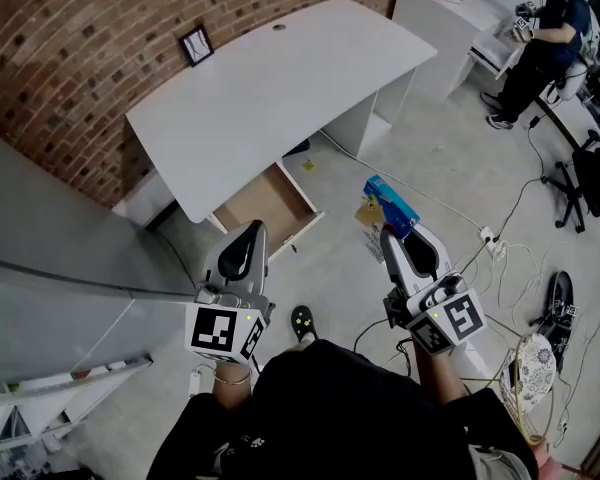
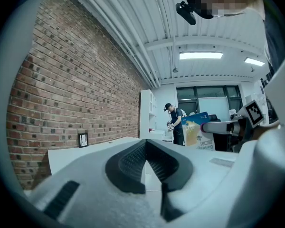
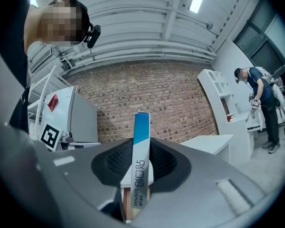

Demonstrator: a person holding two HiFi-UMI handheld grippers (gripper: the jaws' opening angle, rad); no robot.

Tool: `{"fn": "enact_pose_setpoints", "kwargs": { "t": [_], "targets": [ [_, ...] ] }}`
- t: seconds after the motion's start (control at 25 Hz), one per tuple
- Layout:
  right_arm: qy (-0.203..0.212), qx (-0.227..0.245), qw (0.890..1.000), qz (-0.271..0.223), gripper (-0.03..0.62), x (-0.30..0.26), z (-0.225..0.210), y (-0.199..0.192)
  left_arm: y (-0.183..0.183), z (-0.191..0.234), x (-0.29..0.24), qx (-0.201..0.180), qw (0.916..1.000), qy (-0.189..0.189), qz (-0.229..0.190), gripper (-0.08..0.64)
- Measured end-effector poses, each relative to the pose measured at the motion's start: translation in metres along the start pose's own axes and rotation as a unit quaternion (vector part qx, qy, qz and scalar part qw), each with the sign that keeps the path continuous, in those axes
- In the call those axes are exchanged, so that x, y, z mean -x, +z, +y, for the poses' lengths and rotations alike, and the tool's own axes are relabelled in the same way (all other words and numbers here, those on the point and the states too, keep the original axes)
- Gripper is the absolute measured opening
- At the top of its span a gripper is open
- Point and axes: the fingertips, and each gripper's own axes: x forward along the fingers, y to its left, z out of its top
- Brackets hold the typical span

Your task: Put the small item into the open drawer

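right gripper (image 1: 394, 234) is clamping the slim blue box (image 1: 389, 204) right of the open drawer (image 1: 268, 204), left gripper (image 1: 248, 236) is hanging closed and empty; probably worth centring the box over the drawer before releasing.

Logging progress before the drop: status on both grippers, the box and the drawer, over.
Right gripper shut on blue-white box. Left gripper shut, empty. Drawer open under white desk, nothing over its mouth. Box not in yet.
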Motion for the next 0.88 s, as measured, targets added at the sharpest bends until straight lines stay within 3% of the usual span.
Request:
{"fn": "enact_pose_setpoints", "kwargs": {
  "t": [0.44, 0.88],
  "targets": [
    [-0.001, -0.012, 1.0, -0.006, 0.095, -0.048, 0.002, -0.009, -0.007, 0.043, -0.018, -0.002, 1.0, 0.002, -0.002, -0.003],
    [0.032, -0.006, 0.999, 0.007, 0.095, -0.072, -0.004, -0.009, -0.007, 0.056, -0.027, 0.003, 0.9997, 0.024, 0.003, -0.003]
  ]
}}
